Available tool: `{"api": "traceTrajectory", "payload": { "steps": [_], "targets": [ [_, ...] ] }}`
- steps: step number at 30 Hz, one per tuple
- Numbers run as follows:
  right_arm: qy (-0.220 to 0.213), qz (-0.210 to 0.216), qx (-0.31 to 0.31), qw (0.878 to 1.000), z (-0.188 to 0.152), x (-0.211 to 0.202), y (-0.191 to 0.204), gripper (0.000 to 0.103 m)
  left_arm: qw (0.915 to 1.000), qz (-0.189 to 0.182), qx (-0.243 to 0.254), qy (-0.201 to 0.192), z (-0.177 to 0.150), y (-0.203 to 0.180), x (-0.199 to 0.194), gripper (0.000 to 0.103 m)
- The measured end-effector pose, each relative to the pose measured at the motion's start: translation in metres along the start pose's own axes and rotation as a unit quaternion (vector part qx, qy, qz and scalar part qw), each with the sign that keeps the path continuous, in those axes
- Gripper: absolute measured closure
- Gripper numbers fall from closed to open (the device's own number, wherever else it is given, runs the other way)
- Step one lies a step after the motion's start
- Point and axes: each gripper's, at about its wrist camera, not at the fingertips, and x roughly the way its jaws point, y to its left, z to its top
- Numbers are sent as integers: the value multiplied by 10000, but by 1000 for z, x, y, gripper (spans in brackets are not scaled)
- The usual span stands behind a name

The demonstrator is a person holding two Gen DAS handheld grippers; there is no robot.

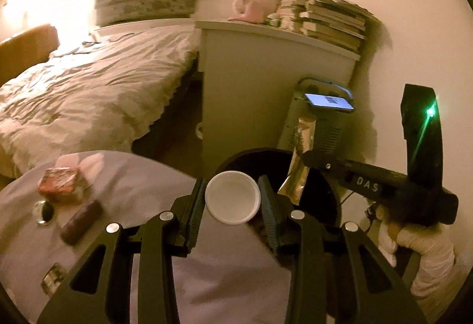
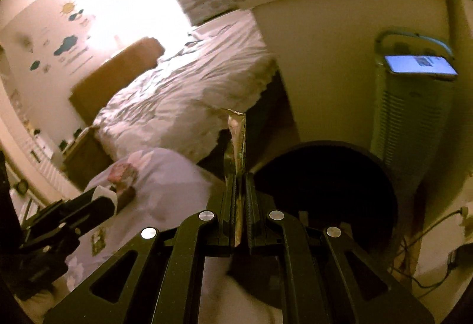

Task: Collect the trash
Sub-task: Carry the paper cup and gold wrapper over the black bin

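The left gripper point(image 1: 233, 199) held a small round white plastic cup point(image 1: 233, 197). Its jaws stood partly open, and the pads pressed on the two sides of the cup. The cup's open mouth faced the camera. It looked empty and very light. The wall looked thin, so a hard squeeze could probably bend or crack it. Holding it across the sides near the rim, as here, seemed a good place.

The right gripper point(image 2: 241, 191) was squeezed almost fully closed on a long shiny gold foil wrapper point(image 2: 236, 134). The wrapper stuck up past the fingertips. It looked thin, soft and crinkly, and probably slippery, so it needed a tight pinch well in from its end.

Both things hung near the big round black bin point(image 1: 319, 185), beside a lilac cloth-covered table point(image 1: 147, 185). In the left view the cup was at the bin's near rim, and the wrapper was over the dark opening. A small pink patterned box point(image 1: 60, 183) and a brown bar-shaped thing point(image 1: 81, 220) lay on the cloth.
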Motion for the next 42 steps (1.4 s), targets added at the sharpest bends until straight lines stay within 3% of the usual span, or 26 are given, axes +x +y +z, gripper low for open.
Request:
{"api": "traceTrajectory", "payload": {
  "steps": [15,42],
  "targets": [
    [96,-320,424,9985,-12,5,-51,95,9990,-332,191,215,5,-37,38,67],
    [224,-483,873,9948,-30,9,-90,95,9967,-536,429,425,13,-69,71,67]
  ]
}}
